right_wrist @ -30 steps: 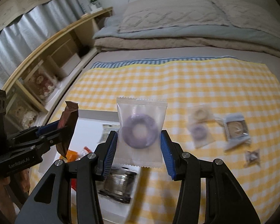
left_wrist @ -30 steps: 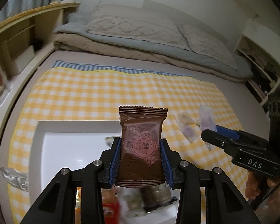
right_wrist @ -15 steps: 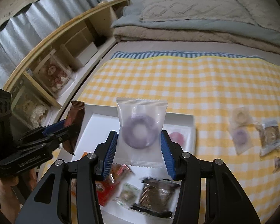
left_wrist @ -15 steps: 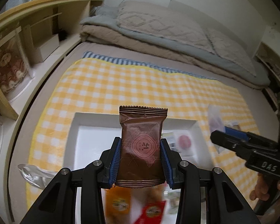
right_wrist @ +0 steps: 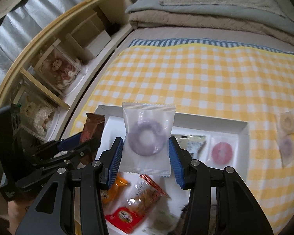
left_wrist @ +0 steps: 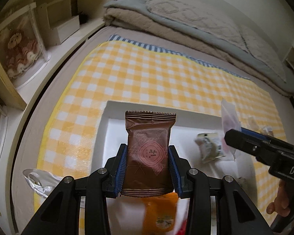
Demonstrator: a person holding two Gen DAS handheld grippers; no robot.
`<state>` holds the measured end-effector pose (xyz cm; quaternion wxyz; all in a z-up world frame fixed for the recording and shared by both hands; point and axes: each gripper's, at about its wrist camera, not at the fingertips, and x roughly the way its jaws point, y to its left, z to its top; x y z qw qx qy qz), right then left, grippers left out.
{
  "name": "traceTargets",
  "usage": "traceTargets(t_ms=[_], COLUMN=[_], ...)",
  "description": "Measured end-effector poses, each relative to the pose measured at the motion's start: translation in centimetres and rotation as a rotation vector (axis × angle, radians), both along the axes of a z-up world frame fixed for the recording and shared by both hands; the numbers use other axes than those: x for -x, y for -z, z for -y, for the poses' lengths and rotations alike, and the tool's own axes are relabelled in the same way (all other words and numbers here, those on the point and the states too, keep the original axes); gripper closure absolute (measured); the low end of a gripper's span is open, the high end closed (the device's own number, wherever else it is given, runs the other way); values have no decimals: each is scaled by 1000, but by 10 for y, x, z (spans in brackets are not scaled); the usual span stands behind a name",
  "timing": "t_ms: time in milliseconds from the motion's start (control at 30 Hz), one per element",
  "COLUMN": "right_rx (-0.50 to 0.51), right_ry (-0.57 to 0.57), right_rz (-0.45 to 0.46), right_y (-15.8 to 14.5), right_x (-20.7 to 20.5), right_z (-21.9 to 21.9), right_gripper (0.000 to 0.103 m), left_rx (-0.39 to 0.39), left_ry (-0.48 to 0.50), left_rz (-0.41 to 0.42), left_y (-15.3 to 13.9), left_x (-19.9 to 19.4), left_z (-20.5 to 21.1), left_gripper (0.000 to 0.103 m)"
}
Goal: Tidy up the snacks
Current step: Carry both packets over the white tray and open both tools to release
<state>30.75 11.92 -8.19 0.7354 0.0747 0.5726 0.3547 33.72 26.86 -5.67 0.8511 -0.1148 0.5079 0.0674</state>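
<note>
Several snacks already lie in the white tray, both jaws clenched on packets, the left gripper on a brown packet and the right gripper on a purple ring snack, while a few packets wait on the bed at right.

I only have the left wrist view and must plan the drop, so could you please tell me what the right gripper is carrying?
Observer: The right gripper pinches a clear packet with a purple ring snack.
Operator: Thank you. Is anything in the white tray's far right corner?
Observer: A pink ring packet lies flat there in the white tray.
Operator: Any snacks left outside?
Observer: Yes, two ring packets lie on the checked cloth to its right.
</note>
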Motion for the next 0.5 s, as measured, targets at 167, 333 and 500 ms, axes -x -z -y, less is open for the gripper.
traceTargets(t_ms=[167, 333, 500], right_rx=[-6, -21, -45], right_ry=[1, 5, -1], right_rz=[-28, -64, -85], right_y=[10, 21, 28], right_x=[-5, -10, -13], right_z=[-13, -21, -28], right_gripper=[55, 55, 52], left_rx=[-10, -29, -27], left_ry=[-9, 1, 0], left_rz=[-13, -8, 2], left_y=[12, 17, 18], left_x=[-3, -1, 5], left_z=[-8, -11, -15], left_gripper=[63, 61, 49])
